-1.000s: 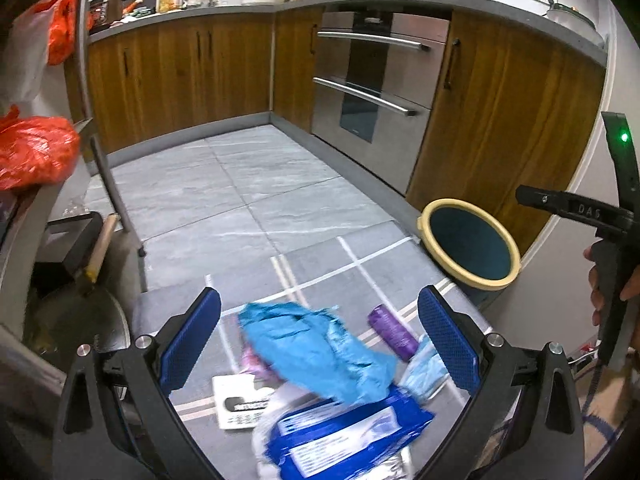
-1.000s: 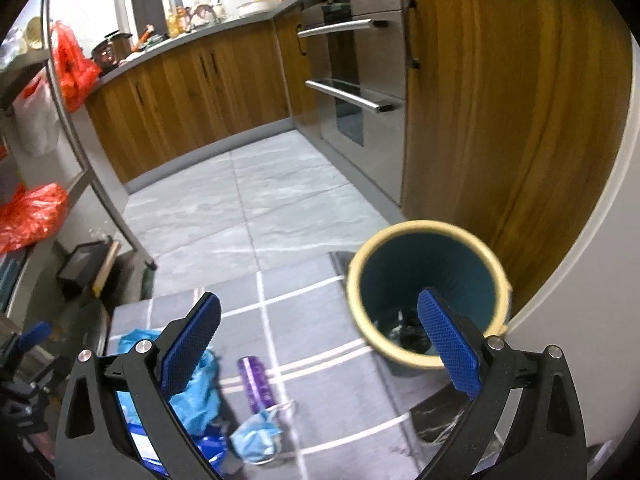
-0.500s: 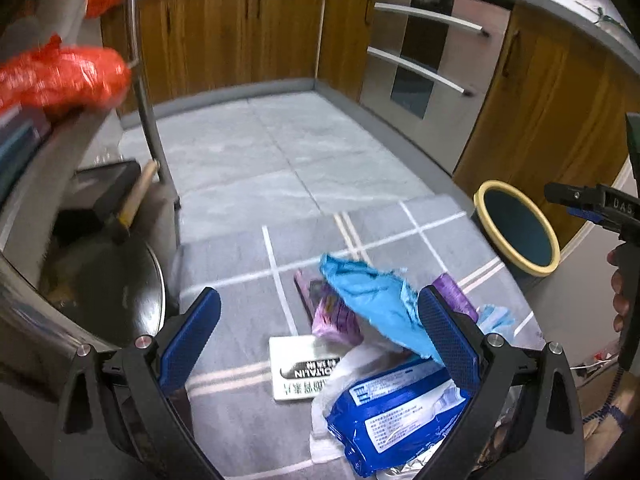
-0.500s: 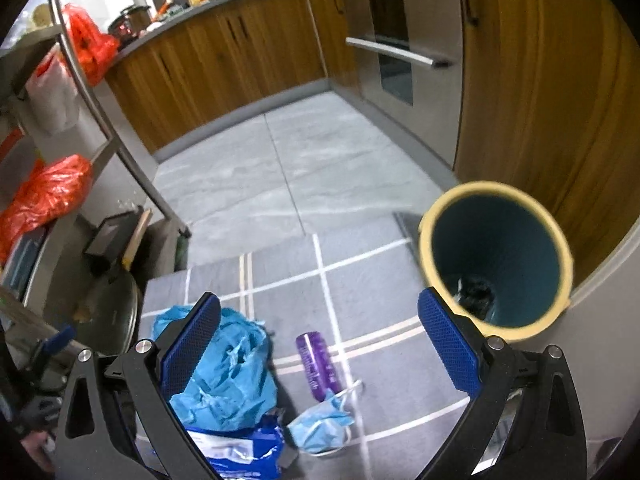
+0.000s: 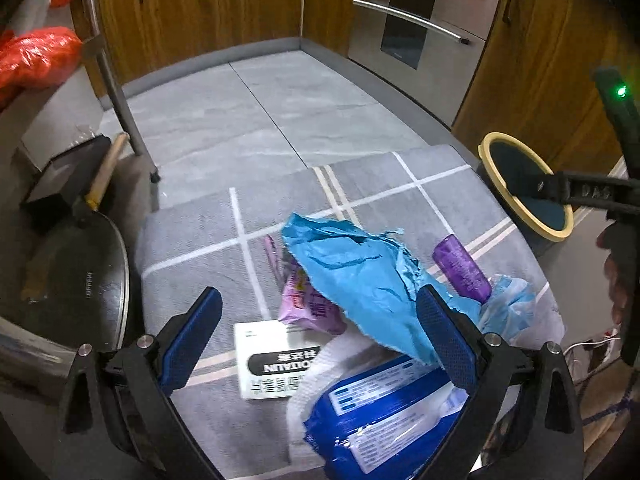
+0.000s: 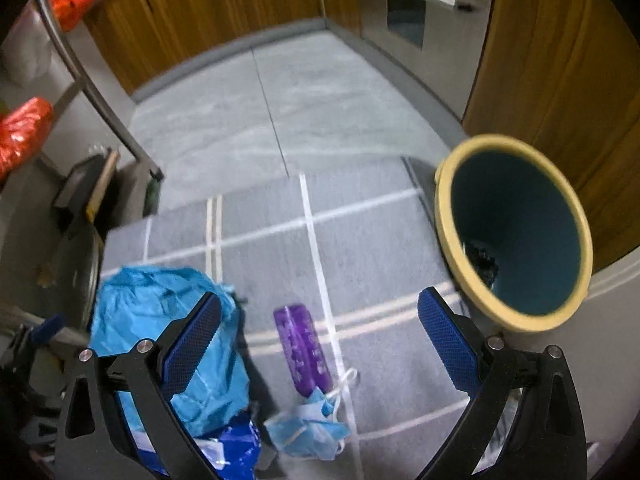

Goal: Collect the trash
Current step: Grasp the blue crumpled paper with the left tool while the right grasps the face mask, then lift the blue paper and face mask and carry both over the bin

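Trash is lying in a loose heap on the grey mat: a crumpled blue bag, a purple tube just beside a blue face mask, a white box, a pink packet and a blue wipes pack. The bin is standing at about two o'clock from the heap. The left gripper is hovering over the pile with jaws spread wide and empty; the right gripper is gaping above the tube, holding nothing. The pieces are overlapping, so a pinch risks dragging neighbours along. The round tube is likely to roll away.
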A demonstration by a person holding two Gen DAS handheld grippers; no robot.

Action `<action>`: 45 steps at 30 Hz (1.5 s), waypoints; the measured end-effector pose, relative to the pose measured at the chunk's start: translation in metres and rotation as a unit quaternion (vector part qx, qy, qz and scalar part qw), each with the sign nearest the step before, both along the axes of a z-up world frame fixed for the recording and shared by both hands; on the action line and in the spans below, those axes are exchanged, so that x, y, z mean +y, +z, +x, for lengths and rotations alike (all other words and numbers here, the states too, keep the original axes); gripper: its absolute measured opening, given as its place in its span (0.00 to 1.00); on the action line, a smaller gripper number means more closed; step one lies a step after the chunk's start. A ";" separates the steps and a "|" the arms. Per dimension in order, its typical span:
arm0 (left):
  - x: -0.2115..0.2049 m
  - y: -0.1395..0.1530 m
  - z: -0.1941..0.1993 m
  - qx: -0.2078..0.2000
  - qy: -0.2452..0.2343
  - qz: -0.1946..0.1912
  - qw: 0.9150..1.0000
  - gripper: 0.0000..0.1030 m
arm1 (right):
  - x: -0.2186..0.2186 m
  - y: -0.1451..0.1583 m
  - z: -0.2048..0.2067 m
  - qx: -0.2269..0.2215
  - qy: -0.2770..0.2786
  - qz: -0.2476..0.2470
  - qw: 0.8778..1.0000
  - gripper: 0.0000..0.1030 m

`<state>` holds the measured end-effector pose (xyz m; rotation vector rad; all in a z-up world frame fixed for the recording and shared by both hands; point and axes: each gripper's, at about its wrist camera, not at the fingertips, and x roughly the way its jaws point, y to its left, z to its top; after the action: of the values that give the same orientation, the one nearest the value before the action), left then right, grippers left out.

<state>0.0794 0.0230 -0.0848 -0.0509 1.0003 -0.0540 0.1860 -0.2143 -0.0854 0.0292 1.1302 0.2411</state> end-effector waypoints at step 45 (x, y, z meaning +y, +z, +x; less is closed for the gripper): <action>-0.031 -0.002 0.013 0.014 -0.044 -0.014 0.999 0.09 | -0.006 -0.029 -0.035 0.105 0.105 0.010 0.989 0.03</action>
<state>0.0925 -0.0077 -0.0866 -0.0339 1.0294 -0.1476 0.1514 -0.2200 -0.1144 -0.0487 1.3415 0.4445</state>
